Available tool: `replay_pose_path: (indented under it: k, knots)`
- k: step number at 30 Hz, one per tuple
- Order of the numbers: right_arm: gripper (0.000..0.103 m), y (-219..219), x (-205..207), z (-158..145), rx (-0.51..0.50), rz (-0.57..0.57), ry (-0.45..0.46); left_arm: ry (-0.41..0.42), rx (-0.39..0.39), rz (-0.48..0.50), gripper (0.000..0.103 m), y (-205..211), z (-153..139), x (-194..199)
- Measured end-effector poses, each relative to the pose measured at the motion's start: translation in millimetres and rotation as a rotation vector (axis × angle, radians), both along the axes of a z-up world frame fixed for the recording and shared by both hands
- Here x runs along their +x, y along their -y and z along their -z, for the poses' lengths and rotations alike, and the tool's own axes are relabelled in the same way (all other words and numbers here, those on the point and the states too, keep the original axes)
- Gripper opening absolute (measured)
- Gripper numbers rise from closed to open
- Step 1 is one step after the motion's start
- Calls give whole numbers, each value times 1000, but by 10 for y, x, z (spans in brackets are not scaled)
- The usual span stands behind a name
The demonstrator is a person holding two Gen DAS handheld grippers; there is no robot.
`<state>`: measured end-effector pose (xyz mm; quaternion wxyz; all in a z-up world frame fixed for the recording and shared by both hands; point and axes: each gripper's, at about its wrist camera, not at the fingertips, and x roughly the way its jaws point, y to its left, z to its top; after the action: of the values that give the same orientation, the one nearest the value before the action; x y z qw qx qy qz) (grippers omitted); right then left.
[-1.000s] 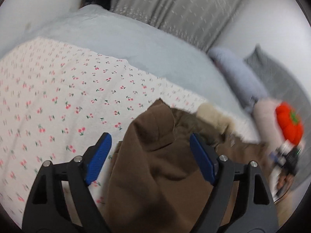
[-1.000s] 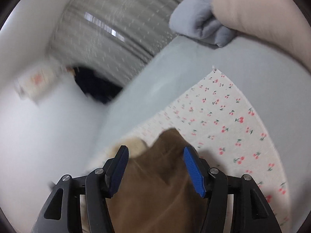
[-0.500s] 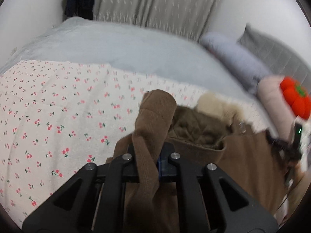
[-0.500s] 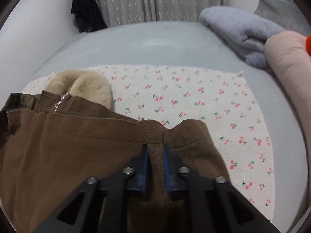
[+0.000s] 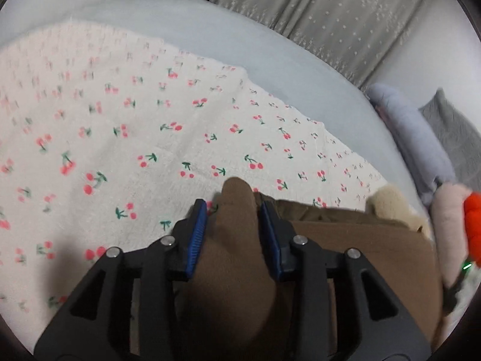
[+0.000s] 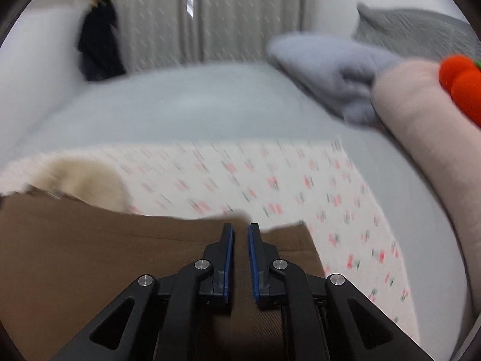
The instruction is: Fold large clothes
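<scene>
Brown coat (image 5: pixel 237 240) between both tongs

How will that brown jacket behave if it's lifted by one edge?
Probably floppy: the brown jacket bunches into a soft fold between the left gripper, whose fingers are opening. Likely heavyish, given its thick cloth and fur collar. Unlikely to slip on the fleecy cherry-print blanket.

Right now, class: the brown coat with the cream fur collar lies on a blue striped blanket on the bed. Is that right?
Not quite. The brown coat with the cream fur collar lies on a white blanket printed with red cherries, not a blue striped one. The left wrist view shows the print clearly.
</scene>
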<state>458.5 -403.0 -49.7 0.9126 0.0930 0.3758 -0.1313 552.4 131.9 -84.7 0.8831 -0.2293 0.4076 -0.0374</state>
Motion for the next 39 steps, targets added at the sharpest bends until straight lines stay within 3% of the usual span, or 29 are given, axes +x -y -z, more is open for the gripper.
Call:
replay_pose_path:
  k: [4, 6, 8, 10, 14, 17, 21, 24, 26, 28, 29, 33, 36, 39]
  knots:
    - [7, 270, -125, 8, 146, 32, 33, 10, -10, -201, 44, -388, -102, -32]
    - [11, 310, -247, -53, 193, 24, 68, 12, -47, -237, 44, -539, -172, -127]
    - [18, 360, -417, -171, 228, 11, 120, -3, -54, -196, 44, -567, -244, -187]
    - [27, 359, -625, -348, 233, -3, 164, -9, -9, -139, 44, -501, -382, -296]
    - [36, 182, -1018, -675, 200, -73, 213, 66, 133, -20, 46, -54, -765, -844]
    - [45, -80, -1426, -749, 154, -148, 230, 154, 238, 72, 60, 359, -903, -1403]
    - [48, -345, -1830, -498, 113, -223, 186, 164, 255, 225, 61, 702, -742, -1897]
    - [48, -278, -1933, -110, 111, -185, 86, 64, 261, 242, 62, 719, -413, -1941]
    - [45, -100, -2037, 58, 137, -168, 105, 62, 206, 213, 63, 559, -257, -2021]
    - [42, 57, -2130, 86, 110, -84, 94, 55, 191, 172, 63, 424, -284, -2094]
    - [43, 155, -2194, 79, 144, -45, 92, 42, 185, 150, 63, 365, -317, -2128]
    - [52, 382, -2484, -3, 369, -13, 119, 17, 29, 102, 67, 76, -524, -2386]
    - [66, 332, -2681, -108, 412, -37, 134, -13, -91, 61, 79, -122, -625, -2558]
    - [72, 229, -2861, -189, 433, -67, 136, -56, -152, 40, 82, -225, -634, -2713]
